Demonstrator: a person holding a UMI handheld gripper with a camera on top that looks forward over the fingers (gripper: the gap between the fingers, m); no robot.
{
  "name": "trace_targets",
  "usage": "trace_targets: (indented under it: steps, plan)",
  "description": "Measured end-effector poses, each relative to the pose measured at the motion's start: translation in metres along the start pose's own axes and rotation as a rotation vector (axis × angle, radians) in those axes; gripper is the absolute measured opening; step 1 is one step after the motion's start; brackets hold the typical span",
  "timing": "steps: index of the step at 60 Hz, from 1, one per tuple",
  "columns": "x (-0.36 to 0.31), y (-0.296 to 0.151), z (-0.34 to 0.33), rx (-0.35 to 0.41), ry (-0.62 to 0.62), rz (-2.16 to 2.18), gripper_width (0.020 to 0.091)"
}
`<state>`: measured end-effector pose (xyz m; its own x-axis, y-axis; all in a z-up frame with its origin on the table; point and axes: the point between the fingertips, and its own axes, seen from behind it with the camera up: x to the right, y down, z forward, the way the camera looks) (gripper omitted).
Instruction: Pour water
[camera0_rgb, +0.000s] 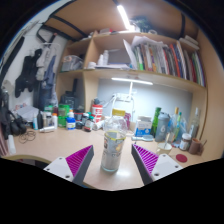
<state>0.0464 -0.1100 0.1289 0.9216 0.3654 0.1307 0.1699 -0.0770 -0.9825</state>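
Bottles, jars and boxes crowd the back of the counter under a shelf of books; a clear glass stands on the counter between the pads of the hand-held gripper; its fingers are spread wide, with gaps either side.

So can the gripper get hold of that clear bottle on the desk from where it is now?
Probably yes. The clear bottle stands upright on the desk between the open fingers of the gripper, with a gap at each side and nothing else in between. Closing the fingers looks enough.
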Motion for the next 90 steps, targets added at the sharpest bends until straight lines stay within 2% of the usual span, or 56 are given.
trace_targets:
  steps: [15,28,31,34,41,46,50,53,54,59,65,75,82,90]
  plan:
    - [0.006,0.036,0.082,-0.048,0.133,0.173,0.0851]
    - [0.003,0.038,0.131,-0.038,0.154,0.163,0.0832]
    - [0.005,0.039,0.138,-0.041,0.164,0.171,0.0778]
    - [0.013,0.04,0.142,-0.04,0.192,0.175,0.0589]
    - [0.017,0.04,0.147,-0.03,0.217,0.187,0.0545]
    - [0.017,0.04,0.149,-0.013,0.217,0.182,0.0474]
    - [0.017,0.04,0.149,-0.01,0.213,0.167,0.0459]
    - [0.014,0.039,0.149,-0.015,0.201,0.147,0.0464]
    - [0.013,0.038,0.149,-0.017,0.195,0.139,0.0432]
    - [0.008,0.036,0.15,-0.02,0.167,0.116,0.0431]
    - [-0.006,0.031,0.155,-0.026,0.081,0.182,0.0431]
    - [0.03,-0.027,0.167,0.092,0.021,0.459,0.0431]
    - [0.064,-0.064,0.177,0.158,-0.083,0.83,0.0428]
    - [0.113,-0.069,0.191,0.182,-0.218,1.327,0.0429]
